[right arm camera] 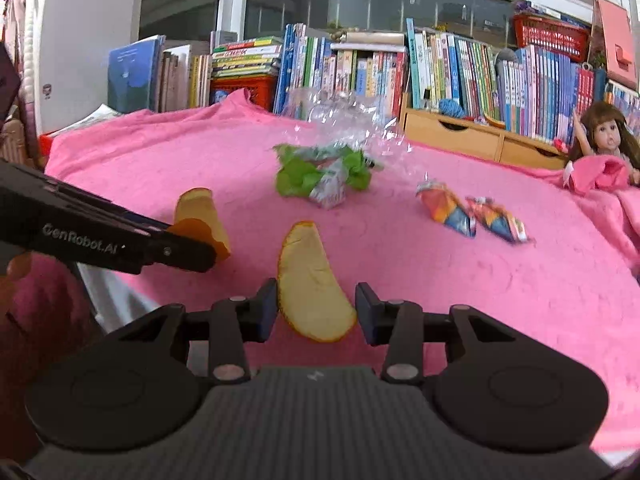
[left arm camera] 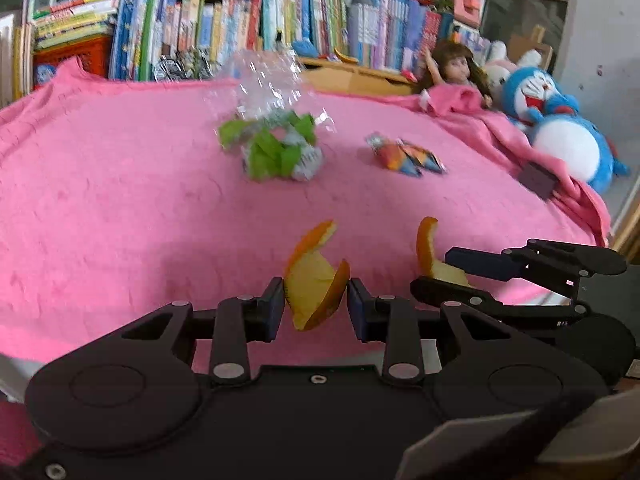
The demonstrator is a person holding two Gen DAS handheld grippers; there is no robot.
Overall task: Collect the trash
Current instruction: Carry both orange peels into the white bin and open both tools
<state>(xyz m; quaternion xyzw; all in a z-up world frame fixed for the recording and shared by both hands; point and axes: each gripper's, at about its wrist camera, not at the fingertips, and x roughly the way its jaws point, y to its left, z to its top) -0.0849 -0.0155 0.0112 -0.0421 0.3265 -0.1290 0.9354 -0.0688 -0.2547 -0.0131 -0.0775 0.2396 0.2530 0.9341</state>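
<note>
My left gripper (left arm camera: 317, 286) is shut on a curled piece of orange peel (left arm camera: 310, 284), lifted above the pink blanket (left arm camera: 120, 200). In the same view my right gripper (left arm camera: 436, 270) comes in from the right, shut on a second orange peel (left arm camera: 426, 244). The right wrist view shows that peel (right arm camera: 308, 276) pinched between the right gripper (right arm camera: 316, 292) pads, and the left gripper (right arm camera: 188, 240) with its peel (right arm camera: 196, 208) at the left. Further back on the blanket lie a crumpled green wrapper with clear plastic (left arm camera: 280, 148) (right arm camera: 320, 176) and orange-blue snack wrappers (left arm camera: 404, 156) (right arm camera: 472, 212).
A doll (left arm camera: 456, 68) (right arm camera: 604, 136) and a blue plush toy (left arm camera: 560, 136) rest at the blanket's right edge, beside a dark square object (left arm camera: 538, 180). Rows of books (left arm camera: 240, 20) (right arm camera: 440, 64) and a wooden drawer unit (right arm camera: 472, 136) stand behind the blanket.
</note>
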